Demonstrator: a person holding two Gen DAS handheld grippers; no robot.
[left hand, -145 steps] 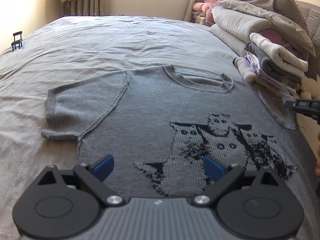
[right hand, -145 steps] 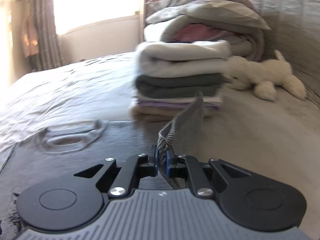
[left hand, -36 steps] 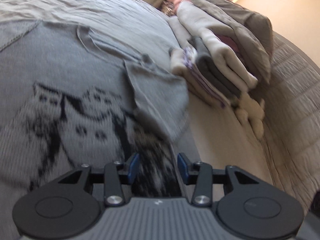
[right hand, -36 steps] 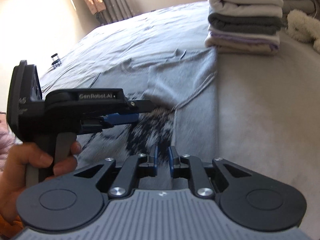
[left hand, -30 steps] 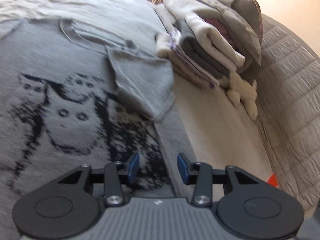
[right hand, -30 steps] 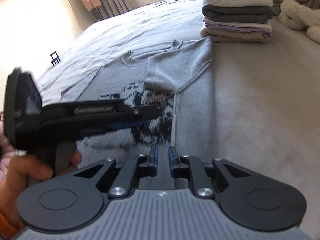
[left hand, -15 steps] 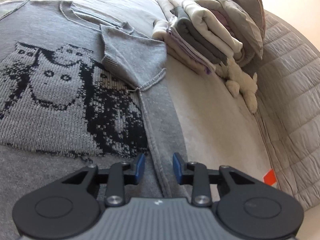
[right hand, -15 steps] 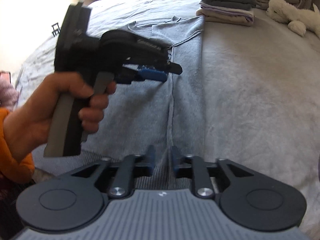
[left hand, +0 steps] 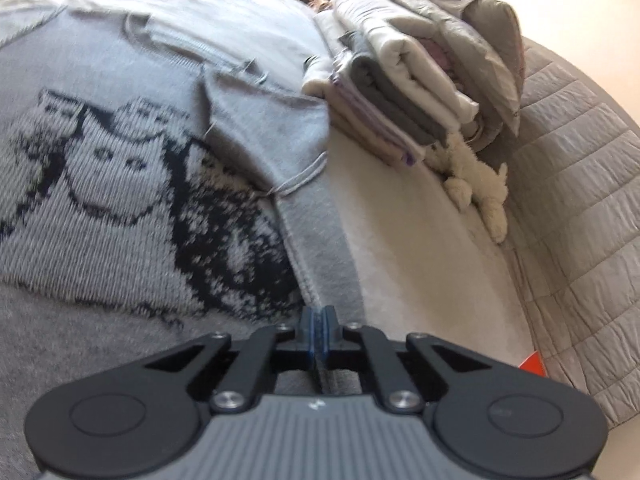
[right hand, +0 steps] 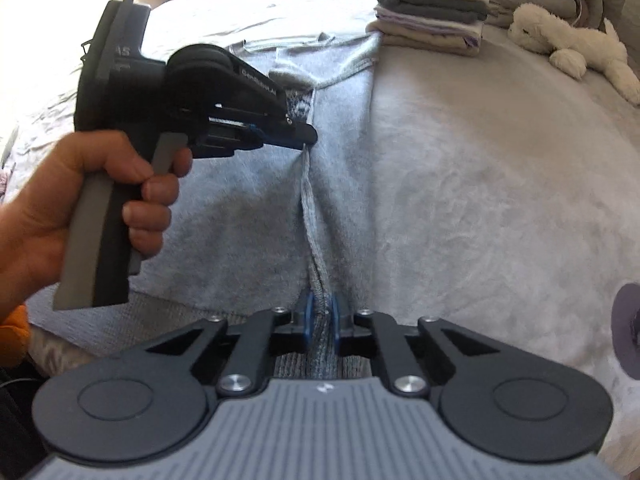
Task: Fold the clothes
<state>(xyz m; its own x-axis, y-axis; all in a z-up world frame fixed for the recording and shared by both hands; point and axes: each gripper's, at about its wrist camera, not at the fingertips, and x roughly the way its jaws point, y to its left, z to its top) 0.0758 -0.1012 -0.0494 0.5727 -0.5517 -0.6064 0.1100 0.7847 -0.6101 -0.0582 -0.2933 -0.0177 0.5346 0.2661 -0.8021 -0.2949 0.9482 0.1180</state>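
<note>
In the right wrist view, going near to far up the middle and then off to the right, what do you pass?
right gripper → sweater side seam → left gripper → folded-in sleeve → stack of folded clothes → white plush toy.

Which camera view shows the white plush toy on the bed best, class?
The right wrist view. There the plush toy lies in the open on the bed, right of the stack of folded clothes, whole and well lit. In the left wrist view the plush toy is squeezed against that stack, tilted and harder to read.
</note>
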